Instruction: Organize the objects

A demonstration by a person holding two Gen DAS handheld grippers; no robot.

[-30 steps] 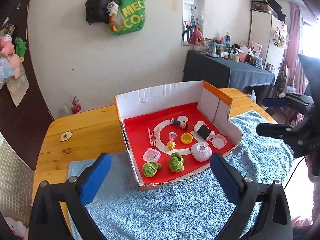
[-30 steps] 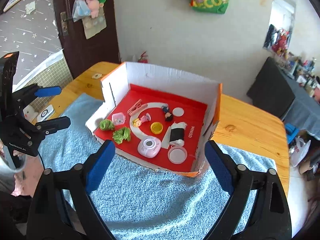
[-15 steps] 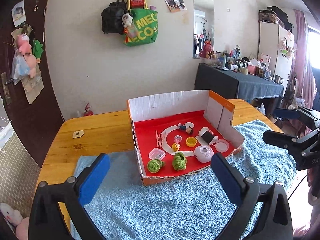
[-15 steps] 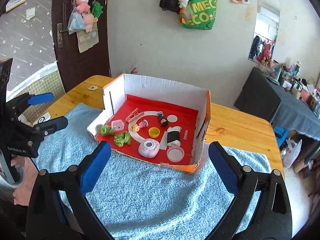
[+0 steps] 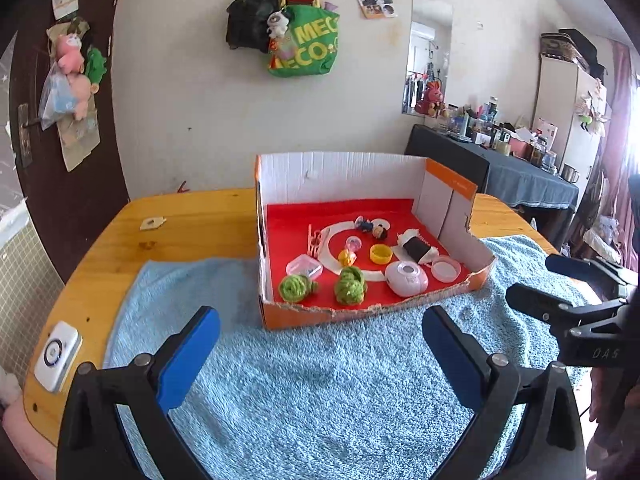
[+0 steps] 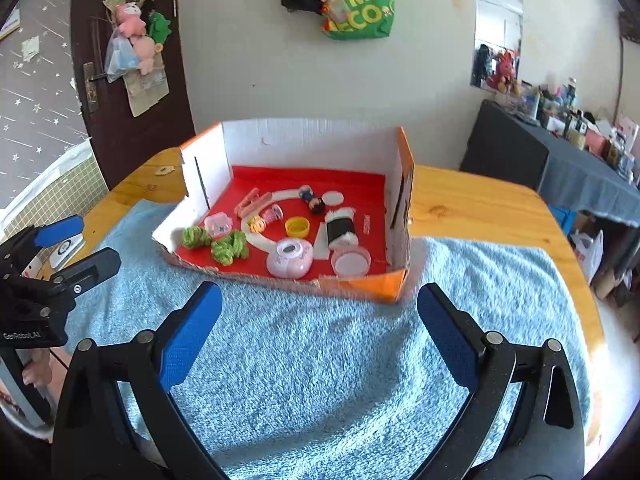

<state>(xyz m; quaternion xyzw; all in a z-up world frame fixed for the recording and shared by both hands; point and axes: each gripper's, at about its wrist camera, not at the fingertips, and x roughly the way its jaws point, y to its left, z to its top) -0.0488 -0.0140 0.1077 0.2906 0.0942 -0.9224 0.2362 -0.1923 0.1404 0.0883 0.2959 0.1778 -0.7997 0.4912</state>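
Box: the cardboard box is sitting on the blue towel, ahead of both hand-held grippers and apart from them.
Contents: two green yarn balls, a pink round case, a yellow cap and a black-and-white roll are lying on its red floor.
Left hand-held gripper: hovering over the towel, spread wide, gripping nothing.
Right hand-held gripper: likewise gaping, holding nothing.
Counter: carrying towel and box.

An open cardboard box is sitting mid-frame, holding two green yarn balls, a pink case and small toys.
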